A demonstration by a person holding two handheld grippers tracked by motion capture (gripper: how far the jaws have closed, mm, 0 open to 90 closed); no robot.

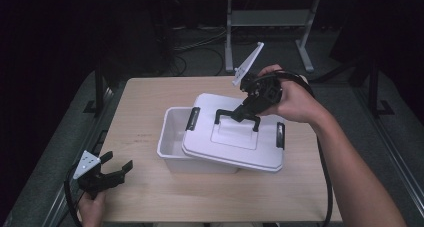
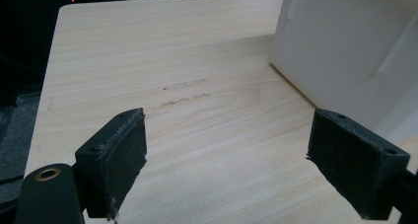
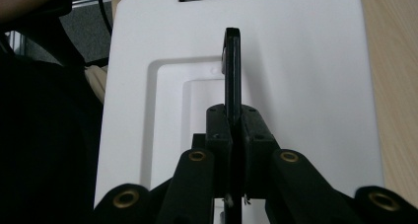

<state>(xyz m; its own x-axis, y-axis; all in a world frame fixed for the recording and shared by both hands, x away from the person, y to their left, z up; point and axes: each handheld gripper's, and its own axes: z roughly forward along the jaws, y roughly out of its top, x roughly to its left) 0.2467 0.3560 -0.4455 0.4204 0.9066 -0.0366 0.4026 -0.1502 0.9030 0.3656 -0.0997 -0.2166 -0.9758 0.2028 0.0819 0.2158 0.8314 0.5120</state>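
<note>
The right tongs (image 1: 243, 112) are clamping the lid (image 1: 235, 137) handle (image 3: 232, 66), holding it askew over the box (image 1: 172, 137), not yet seated or cleared, while the left tongs (image 1: 116, 169) are idling open near the box.

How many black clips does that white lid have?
2 show. One clip sits on the lid's left edge, over the box; the other clip is on its right edge. Others may be hidden.

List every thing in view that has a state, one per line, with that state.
lid: off its seat, tilted, resting askew over the box
lid handle: raised, clamped in the right claw
box: partly uncovered at its left end
right claw: shut on the lid handle
left claw: open, holding nothing
</note>
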